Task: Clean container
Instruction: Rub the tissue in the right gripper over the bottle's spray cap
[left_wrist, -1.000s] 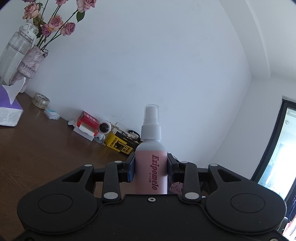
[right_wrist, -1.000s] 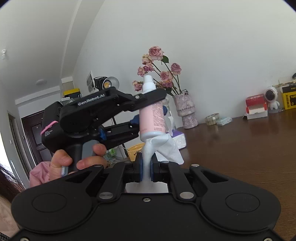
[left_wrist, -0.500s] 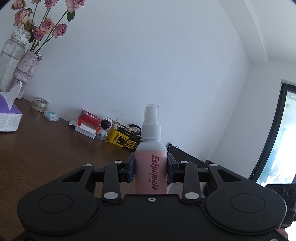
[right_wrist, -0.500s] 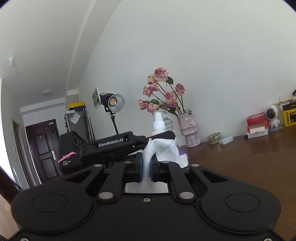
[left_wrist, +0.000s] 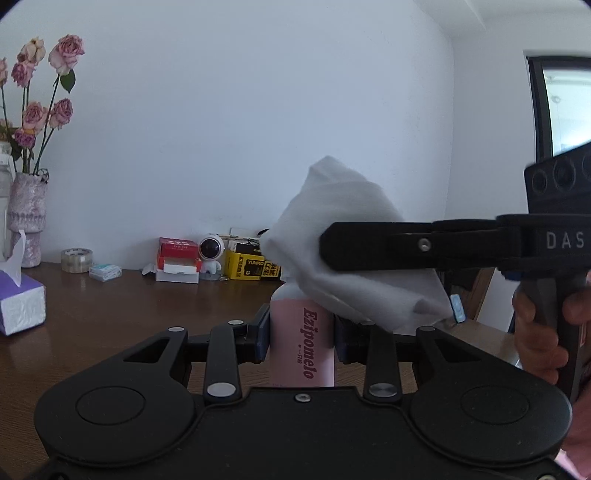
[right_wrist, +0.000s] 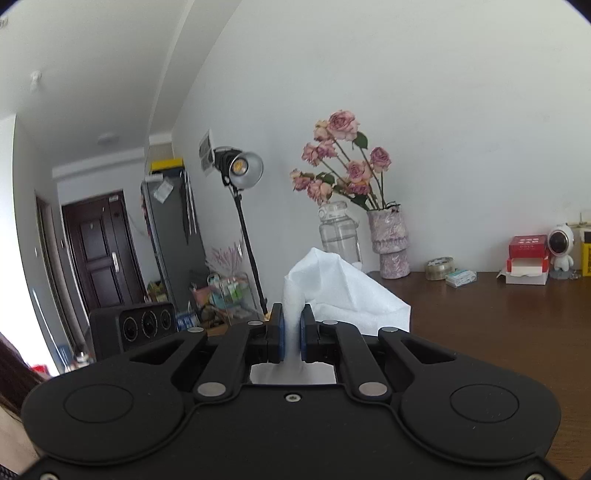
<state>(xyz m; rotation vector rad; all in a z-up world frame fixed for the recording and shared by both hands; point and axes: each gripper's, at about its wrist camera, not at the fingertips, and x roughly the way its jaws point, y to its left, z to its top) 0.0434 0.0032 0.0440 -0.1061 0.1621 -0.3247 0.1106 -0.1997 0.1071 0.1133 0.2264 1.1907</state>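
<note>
My left gripper (left_wrist: 301, 332) is shut on a pink spray bottle (left_wrist: 301, 339) labelled "Ezipomelo" and holds it upright above the wooden table. A white tissue (left_wrist: 351, 251) covers the bottle's white sprayer top, which is hidden. The right gripper reaches in from the right in the left wrist view, its black finger (left_wrist: 369, 247) lying over the tissue. In the right wrist view my right gripper (right_wrist: 291, 332) is shut on the white tissue (right_wrist: 340, 284); the bottle is hidden behind it.
On the brown table (left_wrist: 110, 317) are a purple tissue box (left_wrist: 18, 302), a vase of pink roses (left_wrist: 26, 221), a tape roll (left_wrist: 77, 260), a red-and-white box (left_wrist: 177, 258), an astronaut figure (left_wrist: 211, 251) and a yellow box (left_wrist: 245, 266). A studio lamp (right_wrist: 240, 173) stands to the left.
The right gripper has brought the tissue onto the bottle's top, covering the sprayer that showed before. The left gripper has turned a little with the bottle still held.
</note>
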